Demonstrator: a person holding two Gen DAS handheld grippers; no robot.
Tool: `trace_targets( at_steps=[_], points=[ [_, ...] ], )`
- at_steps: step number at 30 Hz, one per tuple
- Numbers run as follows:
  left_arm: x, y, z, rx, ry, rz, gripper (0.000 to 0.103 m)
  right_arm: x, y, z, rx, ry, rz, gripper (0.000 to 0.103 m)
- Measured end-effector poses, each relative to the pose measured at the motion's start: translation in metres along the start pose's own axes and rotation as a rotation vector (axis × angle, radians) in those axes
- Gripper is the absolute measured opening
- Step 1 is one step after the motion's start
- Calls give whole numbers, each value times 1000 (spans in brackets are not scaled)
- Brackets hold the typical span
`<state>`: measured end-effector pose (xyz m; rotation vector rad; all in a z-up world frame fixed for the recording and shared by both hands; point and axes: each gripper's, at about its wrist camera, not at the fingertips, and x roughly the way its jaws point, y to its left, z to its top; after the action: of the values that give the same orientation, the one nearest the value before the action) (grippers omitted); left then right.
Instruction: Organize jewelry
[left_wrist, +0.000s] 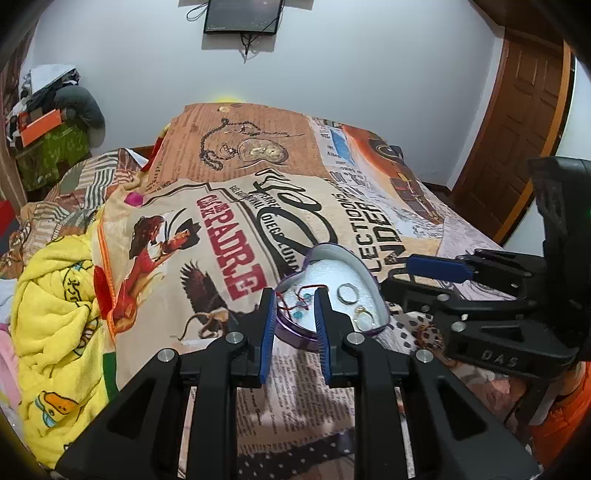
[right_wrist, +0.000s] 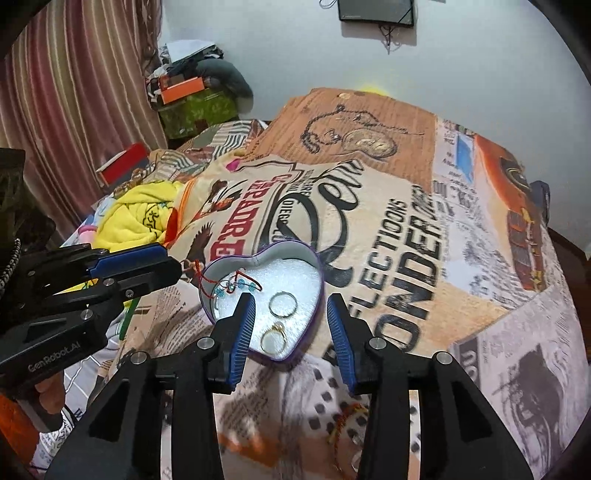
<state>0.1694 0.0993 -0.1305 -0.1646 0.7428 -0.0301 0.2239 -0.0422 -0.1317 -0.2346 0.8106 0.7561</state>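
A purple heart-shaped tin lies open on the bed. It holds a silver ring, a gold ring and a red thread bracelet with blue beads, part of it over the rim. My left gripper is open at the tin's left edge, around the bracelet. My right gripper is open just above the tin's near side. Another beaded bracelet lies on the cover under my right gripper.
A printed bed cover spreads over the bed. A yellow blanket is bunched at the left. A pile of bags stands by the wall, a wooden door at the right.
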Motion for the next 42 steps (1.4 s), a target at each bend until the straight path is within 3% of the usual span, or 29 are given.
trace_targets(
  at_steps=[8, 12, 22, 29, 42],
  points=[
    [-17, -29, -3, 44, 5, -17, 21, -42, -24, -19, 67, -38, -57, 37],
    [-18, -47, -7, 67, 21, -38, 27, -62, -44, -33, 116, -45, -97, 37],
    [11, -94, -33, 126, 132, -99, 28, -78, -82, -75, 202, 15, -160, 37],
    [37, -112, -50, 160, 202, -101, 28, -67, -92, -97, 256, 63, -102, 37],
    [45, -97, -53, 131, 199, -88, 28, -26, -67, -95, 221, 88, 38, 33]
  ],
)
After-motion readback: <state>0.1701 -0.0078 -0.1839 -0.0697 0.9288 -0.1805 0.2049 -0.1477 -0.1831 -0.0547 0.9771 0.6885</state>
